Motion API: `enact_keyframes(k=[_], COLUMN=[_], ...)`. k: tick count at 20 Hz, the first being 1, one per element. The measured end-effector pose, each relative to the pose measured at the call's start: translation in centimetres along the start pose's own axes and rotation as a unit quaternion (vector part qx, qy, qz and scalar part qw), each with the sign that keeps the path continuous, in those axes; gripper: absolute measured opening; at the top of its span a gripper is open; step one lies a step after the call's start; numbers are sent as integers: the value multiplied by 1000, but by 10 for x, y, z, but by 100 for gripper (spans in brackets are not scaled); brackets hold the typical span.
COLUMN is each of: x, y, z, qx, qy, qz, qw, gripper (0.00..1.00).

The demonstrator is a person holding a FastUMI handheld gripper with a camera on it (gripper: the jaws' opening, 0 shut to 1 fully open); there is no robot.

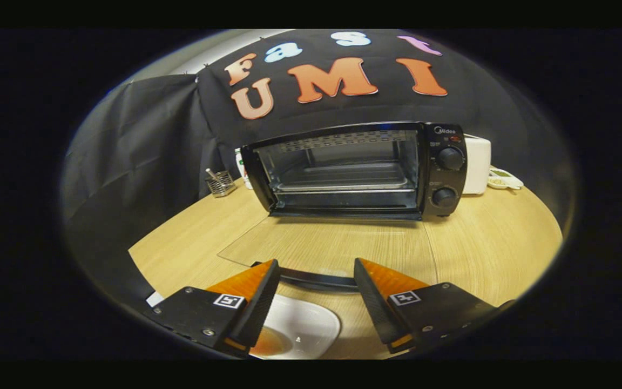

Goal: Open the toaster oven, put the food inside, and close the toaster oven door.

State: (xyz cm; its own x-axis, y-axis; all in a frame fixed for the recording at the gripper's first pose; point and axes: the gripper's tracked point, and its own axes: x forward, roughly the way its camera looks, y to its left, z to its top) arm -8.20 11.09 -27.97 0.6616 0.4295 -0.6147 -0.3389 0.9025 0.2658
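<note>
Gripper nearest, its two fingers spread wide apart with nothing caught between them; they hang above the wooden table, pinching nothing.

Below and between the fingers, on the near side of the toaster oven's lowered door: a white dish sits on the table; an orange-brown patch, probably the food, lies in its near part, half hidden under the left finger, so what it is I cannot say for certain.

Just past the fingertips: the dark handle bar of the oven door runs across the gap between the fingers, apart from both; the glass door is swung fully down, lying flat over the table, wood grain showing through it.

Beyond the door: toaster oven, black, standing open; inside, a metal tray rests on the rack, bare as far as the view tells; on the oven's right-hand panel two round knobs, upper knob over lower knob.

To the oven's left, farther back on the table: a small wire holder with something thin standing in it.

Behind the oven's right side: a white boxy appliance, touching or just beside the oven, cannot tell which; beyond that, a small pale dish near the table's far rim.

Behind everything: black cloth wall, draped in folds.
</note>
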Motion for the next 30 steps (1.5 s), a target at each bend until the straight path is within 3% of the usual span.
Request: enact_keyframes(k=[8,13,20,26,28,30], x=[-52,-72,-63,-61,-59,-53], y=[32,66,67,69,70,67], z=[-35,-68,-94,-99,-98,-99], qx=[-102,-107,-102,-81,-77,-28], qy=[32,72,105,120,121,124], qz=[46,108,109,118,124,121], qw=[993,986,983,982,982,984], gripper=[94,95,94,77,61,48])
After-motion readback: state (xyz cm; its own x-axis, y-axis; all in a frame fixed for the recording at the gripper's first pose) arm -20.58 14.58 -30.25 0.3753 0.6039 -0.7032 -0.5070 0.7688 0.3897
